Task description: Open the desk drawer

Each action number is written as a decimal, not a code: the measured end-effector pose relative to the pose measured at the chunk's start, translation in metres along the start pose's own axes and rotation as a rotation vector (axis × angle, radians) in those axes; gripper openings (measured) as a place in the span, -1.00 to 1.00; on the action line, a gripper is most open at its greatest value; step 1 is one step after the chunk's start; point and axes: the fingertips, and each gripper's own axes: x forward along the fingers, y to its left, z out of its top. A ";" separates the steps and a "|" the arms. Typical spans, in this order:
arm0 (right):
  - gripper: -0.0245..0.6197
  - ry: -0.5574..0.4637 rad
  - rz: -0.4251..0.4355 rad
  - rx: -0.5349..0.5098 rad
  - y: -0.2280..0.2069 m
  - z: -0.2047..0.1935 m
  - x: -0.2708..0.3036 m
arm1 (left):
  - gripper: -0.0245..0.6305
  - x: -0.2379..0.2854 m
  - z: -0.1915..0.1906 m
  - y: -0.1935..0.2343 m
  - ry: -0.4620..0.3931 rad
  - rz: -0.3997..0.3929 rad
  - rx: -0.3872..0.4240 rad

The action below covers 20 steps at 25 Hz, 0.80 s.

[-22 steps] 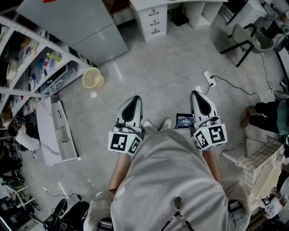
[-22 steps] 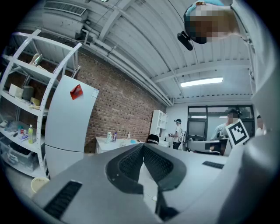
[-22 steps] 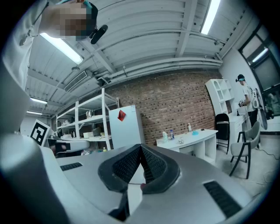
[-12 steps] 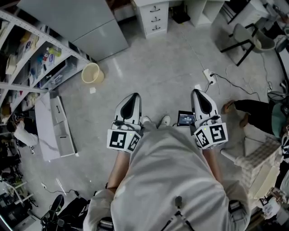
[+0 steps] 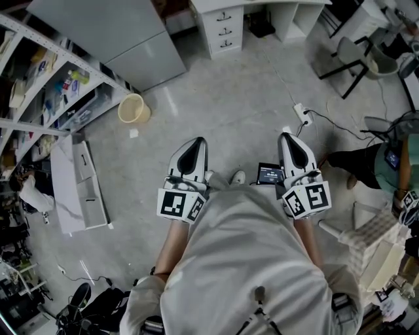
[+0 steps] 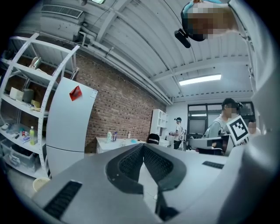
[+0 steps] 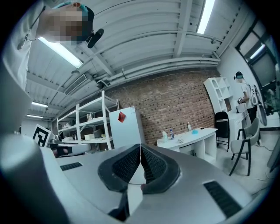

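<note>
**Two shut hand-held grippers, drawer still far off**

Both were held level at the person's waist, well apart from the table (image 5: 216,5). The left hand-held gripper (image 5: 195,142) had its jaws pressed together with nothing between them, and the right hand-held gripper (image 5: 289,136) was the same: closed and empty.

The drawer (image 5: 224,29) sat in a stack of three under the table, all of them pushed in, with bare floor between the table and the person's shoes.

Over the last second almost nothing had changed. The hand-held grippers kept the same pose and the same spacing, and the stack came no nearer in the head view. The only clear movement was a bystander (image 5: 370,160), off to one side of the table, who had shifted position.

For the task, this read as the very start: the approach had not really begun. The person would likely have to walk up to the table, lower one hand-held gripper to a handle and part its jaws before any pull could happen.
</note>
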 end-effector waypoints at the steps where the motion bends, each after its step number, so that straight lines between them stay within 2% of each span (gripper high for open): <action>1: -0.84 0.003 -0.003 0.005 -0.003 -0.001 -0.001 | -0.90 0.001 0.000 -0.001 0.001 0.001 -0.002; 10: -0.84 0.016 -0.017 0.010 -0.020 -0.004 -0.001 | -0.90 0.017 -0.009 -0.007 0.023 -0.009 -0.015; 20: -0.84 0.028 -0.058 -0.002 -0.054 -0.007 0.030 | -0.90 0.070 -0.016 0.008 0.032 -0.039 -0.012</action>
